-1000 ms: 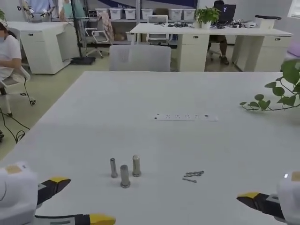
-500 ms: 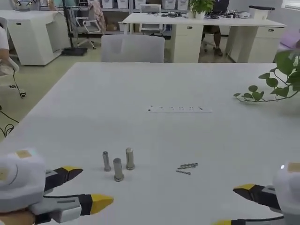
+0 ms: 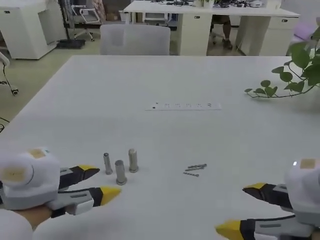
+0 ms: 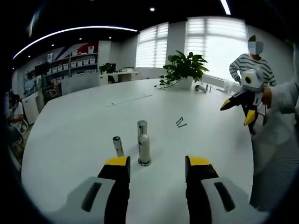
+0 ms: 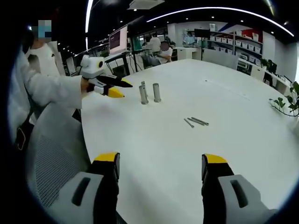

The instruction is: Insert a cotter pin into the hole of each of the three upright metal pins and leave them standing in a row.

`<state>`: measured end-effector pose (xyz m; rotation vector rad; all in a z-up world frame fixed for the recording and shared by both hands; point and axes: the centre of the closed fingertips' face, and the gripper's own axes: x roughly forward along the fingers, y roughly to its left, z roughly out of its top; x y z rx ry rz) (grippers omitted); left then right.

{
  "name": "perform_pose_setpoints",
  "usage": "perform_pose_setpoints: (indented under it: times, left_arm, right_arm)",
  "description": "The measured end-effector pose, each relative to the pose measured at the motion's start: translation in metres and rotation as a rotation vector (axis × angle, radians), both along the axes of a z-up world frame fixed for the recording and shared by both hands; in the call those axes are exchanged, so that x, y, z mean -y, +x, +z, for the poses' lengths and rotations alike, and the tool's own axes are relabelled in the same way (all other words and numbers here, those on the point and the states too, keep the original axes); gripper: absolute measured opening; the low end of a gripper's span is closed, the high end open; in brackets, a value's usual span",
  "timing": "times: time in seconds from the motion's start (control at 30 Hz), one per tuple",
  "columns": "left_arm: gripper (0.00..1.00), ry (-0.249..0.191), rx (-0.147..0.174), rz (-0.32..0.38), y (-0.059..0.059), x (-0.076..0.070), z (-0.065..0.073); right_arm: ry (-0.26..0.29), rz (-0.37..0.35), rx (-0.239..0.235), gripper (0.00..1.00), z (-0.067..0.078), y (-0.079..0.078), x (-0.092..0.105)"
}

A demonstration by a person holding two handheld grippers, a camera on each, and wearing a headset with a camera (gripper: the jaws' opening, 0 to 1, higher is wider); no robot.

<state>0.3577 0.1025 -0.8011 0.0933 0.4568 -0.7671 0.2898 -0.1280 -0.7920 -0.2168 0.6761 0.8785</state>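
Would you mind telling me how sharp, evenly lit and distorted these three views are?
Head view: soft, so the metal pins and cotter pins lack fine detail; light is even, shadows faint. Left gripper view: fisheye bends the table edge, and the windows are blown out. Right gripper view: same bending, ceiling light strips curve.

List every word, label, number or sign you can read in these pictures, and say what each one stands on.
No text here can be read.
White strip on the table: small dark marks, too small to read.
Wall screen: blurred, nothing legible.
Upright metal pins: no markings that can be made out.
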Motion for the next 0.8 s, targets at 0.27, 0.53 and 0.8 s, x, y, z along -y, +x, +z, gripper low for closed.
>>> perform_pose_setpoints:
  times: [0.27, 0.53, 0.8]
  left_arm:
    - [0.40, 0.027, 0.009, -0.049, 0.018, 0.003, -0.015]
    - [0.34, 0.055, 0.032, -0.106, 0.033, 0.003, -0.028]
    - [0.30, 0.048, 0.046, -0.164, 0.039, 0.010, -0.033]
  right_arm:
    - [-0.012, -0.003, -0.005, 0.74, -0.001, 0.004, 0.002]
    - [-0.029, -0.007, -0.012, 0.74, -0.003, 0.010, 0.003]
    - [-0.039, 0.005, -0.022, 0.74, -0.004, 0.011, -0.003]
